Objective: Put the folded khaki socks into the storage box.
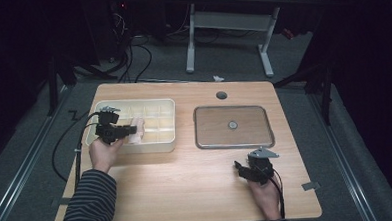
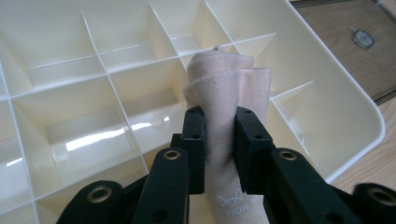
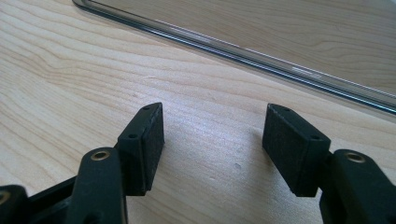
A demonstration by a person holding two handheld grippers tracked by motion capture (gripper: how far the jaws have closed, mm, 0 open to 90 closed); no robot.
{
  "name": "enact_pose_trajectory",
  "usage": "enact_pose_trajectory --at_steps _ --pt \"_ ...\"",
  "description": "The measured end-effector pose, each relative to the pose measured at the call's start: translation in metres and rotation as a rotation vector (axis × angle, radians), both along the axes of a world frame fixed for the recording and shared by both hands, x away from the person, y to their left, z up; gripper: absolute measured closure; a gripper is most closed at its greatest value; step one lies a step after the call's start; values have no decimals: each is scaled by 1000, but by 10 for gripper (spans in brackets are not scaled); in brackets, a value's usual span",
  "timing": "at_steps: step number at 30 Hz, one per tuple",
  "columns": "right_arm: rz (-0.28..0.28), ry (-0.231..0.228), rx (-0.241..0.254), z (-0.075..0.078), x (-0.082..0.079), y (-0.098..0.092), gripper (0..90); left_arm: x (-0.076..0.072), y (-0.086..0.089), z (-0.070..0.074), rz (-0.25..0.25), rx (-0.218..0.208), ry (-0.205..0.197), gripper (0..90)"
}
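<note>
Clamping the rolled beige cloth (image 2: 227, 88), the left gripper (image 2: 219, 140) apparently aims its long axis over the divided tray (image 2: 341, 116).

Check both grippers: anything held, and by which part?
The left gripper is shut on a rolled beige cloth, pinched around its middle, over the divided tray. The right gripper holds nothing; its jaws stand open above the table.
</note>
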State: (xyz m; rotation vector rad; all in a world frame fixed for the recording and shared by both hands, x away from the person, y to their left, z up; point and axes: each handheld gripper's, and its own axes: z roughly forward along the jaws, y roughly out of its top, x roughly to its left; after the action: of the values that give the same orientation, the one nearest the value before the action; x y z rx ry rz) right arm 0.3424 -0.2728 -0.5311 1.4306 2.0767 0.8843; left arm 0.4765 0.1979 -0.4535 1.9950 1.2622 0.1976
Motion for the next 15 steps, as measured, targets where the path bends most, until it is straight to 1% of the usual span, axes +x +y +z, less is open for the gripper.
enact_pose_trajectory --at_steps 5,8,12,15 --pt "1 -1 -1 0 0 0 388 0 -2 -2 -4 34 5 762" --pt "1 -1 -1 0 0 0 389 0 -4 -3 -4 64 1 762" --pt "1 -1 -1 0 0 0 388 -1 -5 -4 -9 81 -1 763" --pt "1 -1 -1 0 0 0 389 -1 -6 -4 -7 102 -6 764"
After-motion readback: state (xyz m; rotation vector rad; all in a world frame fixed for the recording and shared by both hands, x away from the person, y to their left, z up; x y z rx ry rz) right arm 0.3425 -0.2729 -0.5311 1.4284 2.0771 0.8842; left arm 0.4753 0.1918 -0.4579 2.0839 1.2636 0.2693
